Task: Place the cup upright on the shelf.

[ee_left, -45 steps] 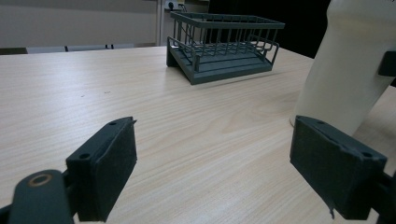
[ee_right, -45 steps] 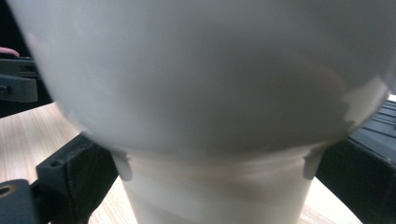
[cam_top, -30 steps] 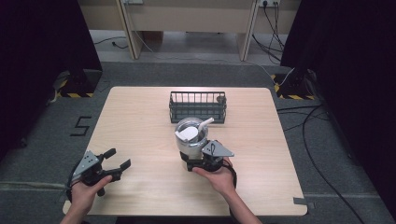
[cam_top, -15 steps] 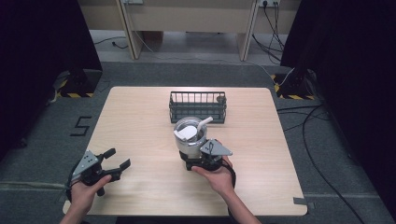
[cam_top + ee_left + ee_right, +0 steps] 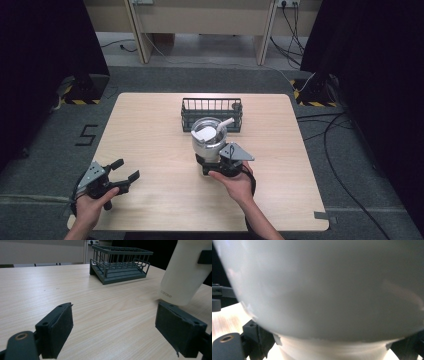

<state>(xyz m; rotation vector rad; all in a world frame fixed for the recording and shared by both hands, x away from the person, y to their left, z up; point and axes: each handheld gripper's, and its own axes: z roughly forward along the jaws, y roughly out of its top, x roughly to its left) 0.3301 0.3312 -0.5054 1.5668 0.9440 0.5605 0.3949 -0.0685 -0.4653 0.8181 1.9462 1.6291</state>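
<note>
A white container [image 5: 208, 140] with a wide rounded top stands at mid-table, and a white utensil [image 5: 221, 124] leans out of it. My right gripper [image 5: 216, 162] is shut on its narrow base from the near side. In the right gripper view the container [image 5: 317, 290] looms close, and the black jaws of the right gripper [image 5: 332, 347] press both sides of the base. My left gripper [image 5: 126, 169] is held open over the table's front left corner. In the left gripper view the left gripper [image 5: 115, 327] has nothing between its pads, and the container [image 5: 185, 272] shows at the far right.
A dark wire rack [image 5: 212, 112] sits just behind the container, also seen as the rack [image 5: 120, 262] from the left gripper. The wooden table [image 5: 150, 130] is bare on its left half. Cables lie on the floor at the right.
The container and my right gripper have shifted slightly away from the person, toward the rack. The left gripper has stayed put.
</note>
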